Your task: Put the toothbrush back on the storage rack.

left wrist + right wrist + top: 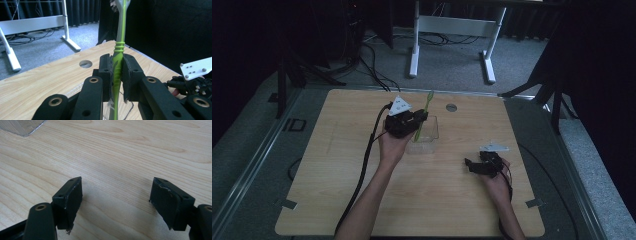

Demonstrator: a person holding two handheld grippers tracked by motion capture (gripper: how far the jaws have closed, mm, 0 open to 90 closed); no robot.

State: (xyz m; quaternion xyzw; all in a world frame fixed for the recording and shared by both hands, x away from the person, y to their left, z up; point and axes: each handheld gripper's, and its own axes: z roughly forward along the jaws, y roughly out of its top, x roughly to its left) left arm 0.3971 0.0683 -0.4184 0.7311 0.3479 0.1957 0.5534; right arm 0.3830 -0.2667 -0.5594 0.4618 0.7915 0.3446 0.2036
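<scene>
- Left tongs: I have them pressed together on a green toothbrush. Both pads pinch the handle just below its ribbed ring. From the high view the left tongs sit over the near-left part of a clear container, held in the left hand.
- Toothbrush: it stands nearly upright, leaning slightly, with the bristle head at the top and away from me. Its lower end reaches down into the clear container; I cannot tell whether the tip touches the bottom.
- Right tongs: I keep them spread wide, with nothing between the pads. They hover low over bare wood grain; whether they touch it I cannot tell. In the high view the right tongs lie at the near right of the surface, pointing left, held in the right hand, well apart from the container.
- Clear container: a shallow, transparent, rectangular tray near the middle of the surface. It holds the lower end of the toothbrush; I make out no other contents. One corner shows at the top left of the right gripper view.
- Surface: light wood, with a round hole near its far edge, beyond the container.
</scene>
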